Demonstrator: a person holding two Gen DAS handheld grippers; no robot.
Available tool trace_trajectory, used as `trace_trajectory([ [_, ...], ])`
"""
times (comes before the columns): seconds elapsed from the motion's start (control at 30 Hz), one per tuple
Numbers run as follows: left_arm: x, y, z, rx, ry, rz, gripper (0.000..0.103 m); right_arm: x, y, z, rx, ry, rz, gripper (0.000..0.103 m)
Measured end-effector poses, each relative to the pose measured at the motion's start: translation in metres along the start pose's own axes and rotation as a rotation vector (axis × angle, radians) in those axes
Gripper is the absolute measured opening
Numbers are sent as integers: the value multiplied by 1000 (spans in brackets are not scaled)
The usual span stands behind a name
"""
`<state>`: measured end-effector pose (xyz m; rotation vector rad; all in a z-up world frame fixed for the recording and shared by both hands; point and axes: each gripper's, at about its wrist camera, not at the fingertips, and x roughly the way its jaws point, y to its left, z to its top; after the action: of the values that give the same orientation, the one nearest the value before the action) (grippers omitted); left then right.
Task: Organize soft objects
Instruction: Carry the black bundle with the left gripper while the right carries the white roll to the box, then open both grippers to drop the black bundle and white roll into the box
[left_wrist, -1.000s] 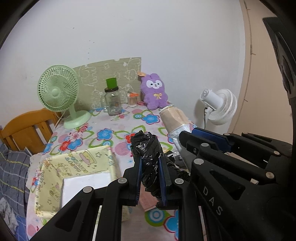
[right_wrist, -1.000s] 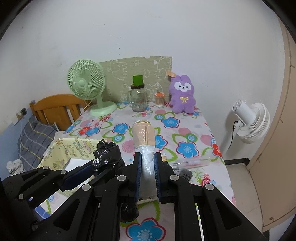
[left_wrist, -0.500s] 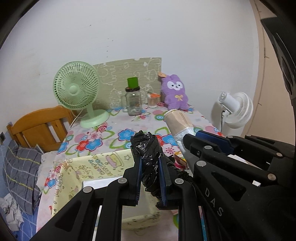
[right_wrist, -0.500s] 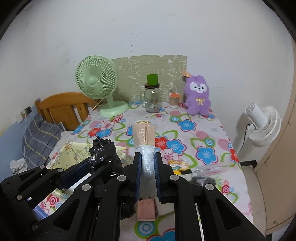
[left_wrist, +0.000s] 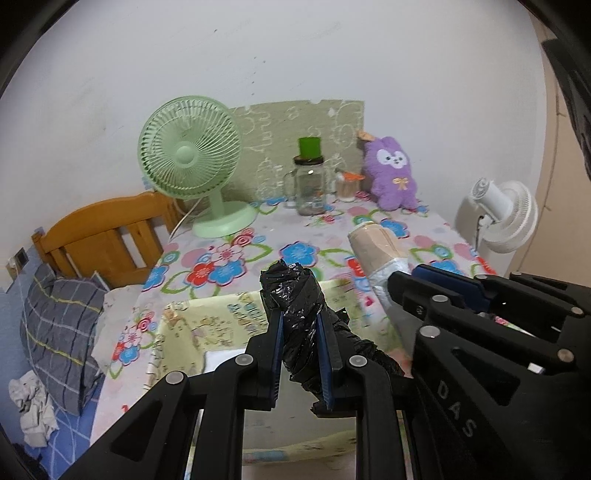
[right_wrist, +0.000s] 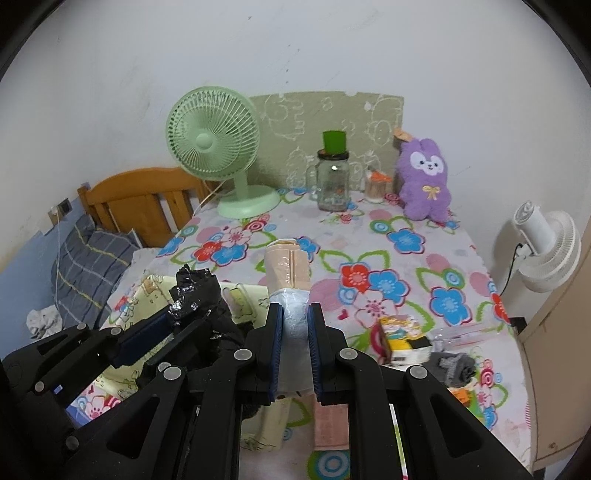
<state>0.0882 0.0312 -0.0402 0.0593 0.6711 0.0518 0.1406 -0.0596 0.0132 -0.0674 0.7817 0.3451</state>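
Right between the left gripper blades sits a twisted black plastic bag, clamped, long axis along the fingers. The yellow fabric bin lies just below and ahead. Beside it, the right gripper pinches a beige wrapped roll, both tilted downward.

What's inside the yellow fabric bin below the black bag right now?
In the yellow bin only a white flat item shows on the bottom. The left gripper, shut on the black bag, covers the rest, so other contents cannot be told.
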Motion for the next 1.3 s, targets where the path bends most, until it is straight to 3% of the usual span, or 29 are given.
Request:
trace_trajectory([
  [0.57, 39, 41, -24, -9, 110, 108, 20, 49, 38, -10, -32, 110, 62, 17],
  [0.93, 50, 48, -21, -11, 101, 130, 20, 66, 41, -11, -33, 152, 63, 17],
  [1.0, 49, 46, -21, -10, 100, 126, 27, 67, 41, -11, -33, 156, 68, 17],
  [1.13, 45, 42, -22, -1, 99, 123, 39, 64, 44, -10, -63, 147, 64, 25],
  [1.2, 43, 42, -21, -8, 104, 104, 53, 60, 45, -10, -80, 130, 45, 36],
  [1.23, 42, 43, -21, -20, 107, 104, 55, 58, 45, -10, -82, 127, 47, 50],
  [1.3, 39, 46, -19, -37, 102, 104, 63, 52, 41, -9, -72, 103, 35, 60],
])
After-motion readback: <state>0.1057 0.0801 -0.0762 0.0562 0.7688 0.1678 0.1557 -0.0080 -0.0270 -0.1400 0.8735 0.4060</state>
